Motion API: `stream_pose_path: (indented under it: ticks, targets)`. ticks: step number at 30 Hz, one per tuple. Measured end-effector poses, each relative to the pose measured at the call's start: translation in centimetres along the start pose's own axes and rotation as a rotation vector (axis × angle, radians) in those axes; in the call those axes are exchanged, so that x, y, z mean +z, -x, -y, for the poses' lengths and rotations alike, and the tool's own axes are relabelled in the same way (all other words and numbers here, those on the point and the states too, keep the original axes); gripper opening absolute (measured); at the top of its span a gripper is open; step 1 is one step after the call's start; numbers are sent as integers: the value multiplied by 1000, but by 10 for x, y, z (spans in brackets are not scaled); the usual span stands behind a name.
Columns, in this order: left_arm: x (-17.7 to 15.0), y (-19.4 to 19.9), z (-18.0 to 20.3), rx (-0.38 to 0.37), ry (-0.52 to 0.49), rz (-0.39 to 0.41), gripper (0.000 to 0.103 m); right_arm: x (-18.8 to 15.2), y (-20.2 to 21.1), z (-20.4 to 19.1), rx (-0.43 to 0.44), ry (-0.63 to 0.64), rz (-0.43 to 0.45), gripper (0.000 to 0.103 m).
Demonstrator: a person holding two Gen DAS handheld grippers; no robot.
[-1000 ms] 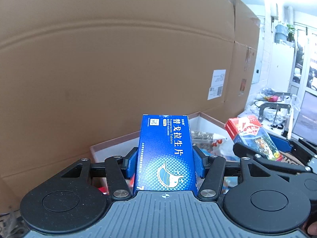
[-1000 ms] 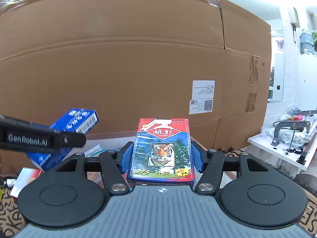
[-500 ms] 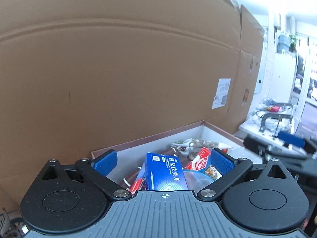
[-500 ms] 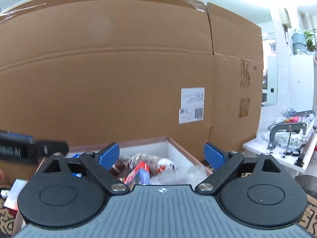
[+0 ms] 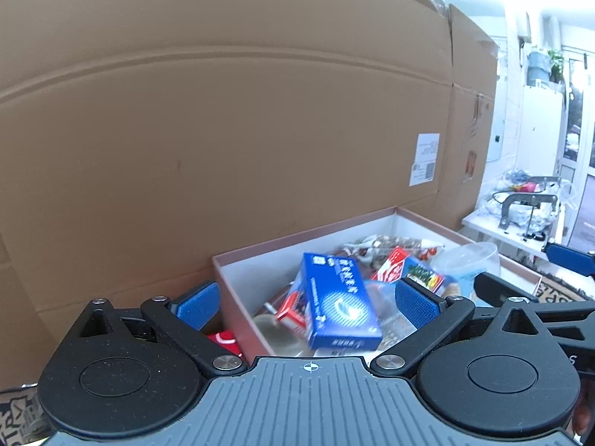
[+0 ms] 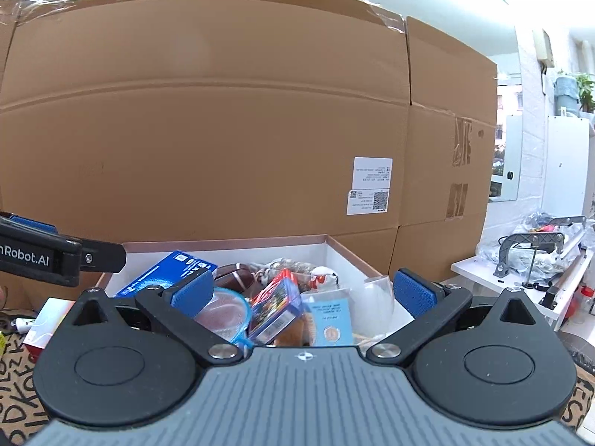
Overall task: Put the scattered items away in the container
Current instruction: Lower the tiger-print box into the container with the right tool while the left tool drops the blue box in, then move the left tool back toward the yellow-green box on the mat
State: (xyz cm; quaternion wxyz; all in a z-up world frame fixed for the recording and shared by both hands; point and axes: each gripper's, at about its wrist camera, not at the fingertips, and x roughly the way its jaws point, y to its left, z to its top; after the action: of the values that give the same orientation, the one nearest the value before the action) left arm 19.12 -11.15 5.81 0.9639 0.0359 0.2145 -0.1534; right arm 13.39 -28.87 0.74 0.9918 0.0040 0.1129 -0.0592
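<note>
Tongs on both sides have just been opening and now gape wide and empty, left tongs (image 5: 305,303) above the blue carton (image 5: 336,303) and right tongs (image 6: 303,293) above the card pack (image 6: 277,310), both dropped into the box (image 6: 349,254), so two more items are tidied.

A large cardboard wall (image 6: 208,141) fills the background, made of big brown boxes with a taped seam. A white shipping label (image 6: 370,186) is stuck low on its right part. To the right of the cardboard stands a white shelf (image 6: 479,271) carrying a grey metal clamp (image 6: 531,249) and clear plastic bags (image 6: 539,223). Further right of the cardboard, a white cabinet (image 6: 565,163) rises, with a green plant (image 6: 584,89) on top. Below the cardboard lies a patterned mat (image 6: 18,394) with black letters.
</note>
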Motion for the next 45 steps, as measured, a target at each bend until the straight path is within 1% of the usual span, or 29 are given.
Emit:
stream_pose_path:
  ticks: [3,9,15,23,28,32,35,40,42,45]
  targets:
    - [-4,8,-7,9,21,-8,103,0,8,-6,19,-2,-6,102]
    - [-13,28,-24,33,62,-13,103,3,28,-22,32,10,8,102]
    - [-27,51,-43,54,95,-20,103,3,48,-47,46,56,29,102]
    - [-56,80,-72,107,133,-37,103,-2,71,-79,112,79,28,102]
    - [-83,114,-108,173,192,-27,103,-9,83,-103,184,116,20,102]
    - [-105,131,-132,247,198,-39,103,-16,82,-128,253,145,-11,102]
    - [-121,134,-152,289,210,-58,103,-23,79,-148,303,172,-38,102]
    - [-147,125,-188,353,295,-131,103,-36,70,-179,356,236,-79,102]
    - [-154,118,-200,368,324,-154,103,-40,63,-187,369,244,-100,102]
    - [-160,110,-218,366,346,-185,103,-46,49,-199,407,231,-146,102]
